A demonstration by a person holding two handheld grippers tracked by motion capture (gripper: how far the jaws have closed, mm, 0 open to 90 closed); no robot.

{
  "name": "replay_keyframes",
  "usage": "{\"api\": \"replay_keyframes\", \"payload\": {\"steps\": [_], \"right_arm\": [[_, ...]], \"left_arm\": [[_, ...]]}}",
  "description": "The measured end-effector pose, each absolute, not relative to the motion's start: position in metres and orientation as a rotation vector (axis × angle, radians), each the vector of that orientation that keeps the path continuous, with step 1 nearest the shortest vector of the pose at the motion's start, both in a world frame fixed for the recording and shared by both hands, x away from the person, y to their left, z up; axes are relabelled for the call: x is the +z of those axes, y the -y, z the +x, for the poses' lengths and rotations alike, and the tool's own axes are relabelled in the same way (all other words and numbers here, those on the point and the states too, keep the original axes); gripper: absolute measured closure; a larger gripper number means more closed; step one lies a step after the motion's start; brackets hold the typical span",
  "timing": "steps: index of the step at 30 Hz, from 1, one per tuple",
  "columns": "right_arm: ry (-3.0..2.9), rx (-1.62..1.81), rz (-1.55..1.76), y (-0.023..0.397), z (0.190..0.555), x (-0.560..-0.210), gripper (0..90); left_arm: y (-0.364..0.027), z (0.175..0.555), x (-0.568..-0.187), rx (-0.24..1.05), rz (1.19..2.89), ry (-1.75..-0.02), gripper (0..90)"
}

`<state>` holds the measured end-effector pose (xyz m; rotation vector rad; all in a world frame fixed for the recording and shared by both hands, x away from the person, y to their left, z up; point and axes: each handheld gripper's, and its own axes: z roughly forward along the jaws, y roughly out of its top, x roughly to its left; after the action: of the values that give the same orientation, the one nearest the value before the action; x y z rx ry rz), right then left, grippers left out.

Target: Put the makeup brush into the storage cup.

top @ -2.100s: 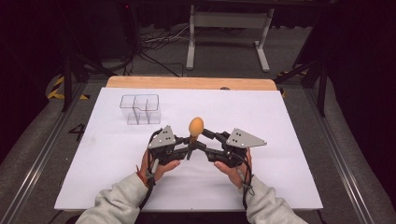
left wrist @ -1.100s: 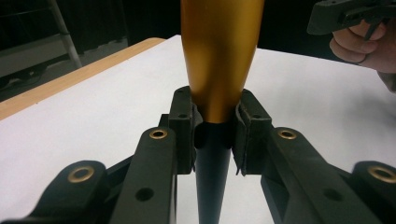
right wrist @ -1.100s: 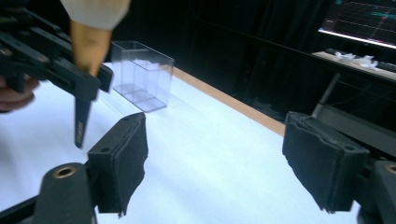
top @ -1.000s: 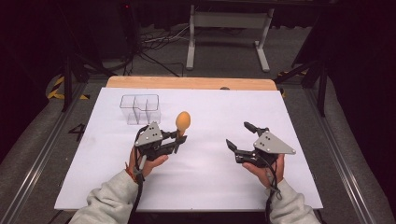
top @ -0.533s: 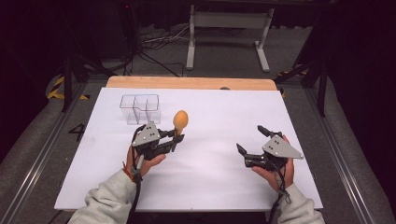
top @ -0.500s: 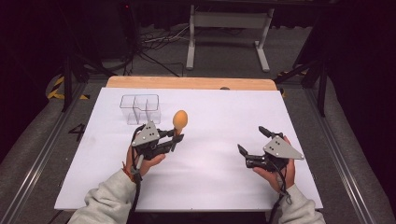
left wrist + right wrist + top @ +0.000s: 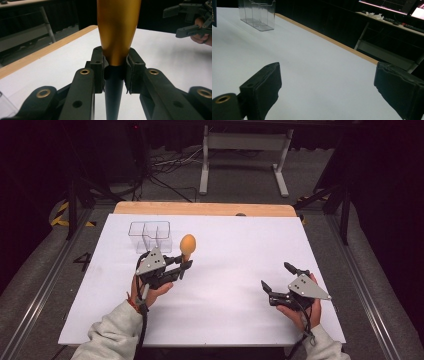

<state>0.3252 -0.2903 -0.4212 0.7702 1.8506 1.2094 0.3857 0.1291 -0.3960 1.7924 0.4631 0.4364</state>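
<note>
High view: left claw (image 7: 186,264) clenched on the orange-headed tool (image 7: 188,243), held upright above the white surface (image 7: 225,315), just in front of the clear compartment box (image 7: 150,236) and apart from it. Left gripper view: pads pressed on the neck, right at the narrowing of the orange head into the dark stem; head up, stem hanging down between the jaws. Right claw (image 7: 276,276) released, well apart over the right side of the surface, jaws just opened wide, nothing between them. Right gripper view: bare white surface between the two pads, the box far off at the upper left.

Judged as the carry step: tool gripped by one claw alone, seemingly bound for the box, not yet over any compartment. Next, probably: raise the lower end of the stem clear of the box rim, bring it forward and a little left over one compartment, then lower stem-first and let go only with the stem inside the walls. Calls for keeping the tool near upright, for fear of swing from the top-heavy head or a nudged, tipped box. Worth keeping the free claw near, ready to steady the box wall. Which compartment: cannot tell.
</note>
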Motion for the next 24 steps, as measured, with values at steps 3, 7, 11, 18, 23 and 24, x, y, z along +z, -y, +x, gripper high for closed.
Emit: {"api": "replay_keyframes", "payload": {"steps": [3,7,11,18,23,24], "right_arm": [[-1.85,1.216,0.798,0.295,0.325,-0.426,8.1],[-1.833,1.224,0.813,0.301,0.323,-0.43,8.1],[-1.823,1.226,0.823,0.303,0.322,-0.433,8.0],[-1.795,1.237,0.856,0.306,0.32,-0.436,7.7],[-1.791,1.231,0.854,0.306,0.32,-0.436,8.0],[-1.79,1.231,0.855,0.306,0.32,-0.436,8.0]], "left_arm": [[-0.134,0.386,-0.393,0.448,1.78,-0.466,72.7],[-0.143,0.386,-0.388,0.466,1.759,-0.482,72.6],[-0.152,0.388,-0.384,0.484,1.736,-0.498,72.7],[-0.17,0.394,-0.373,0.526,1.687,-0.528,72.7],[-0.178,0.399,-0.369,0.543,1.661,-0.55,72.7],[-0.18,0.4,-0.369,0.552,1.663,-0.551,72.7]]}}
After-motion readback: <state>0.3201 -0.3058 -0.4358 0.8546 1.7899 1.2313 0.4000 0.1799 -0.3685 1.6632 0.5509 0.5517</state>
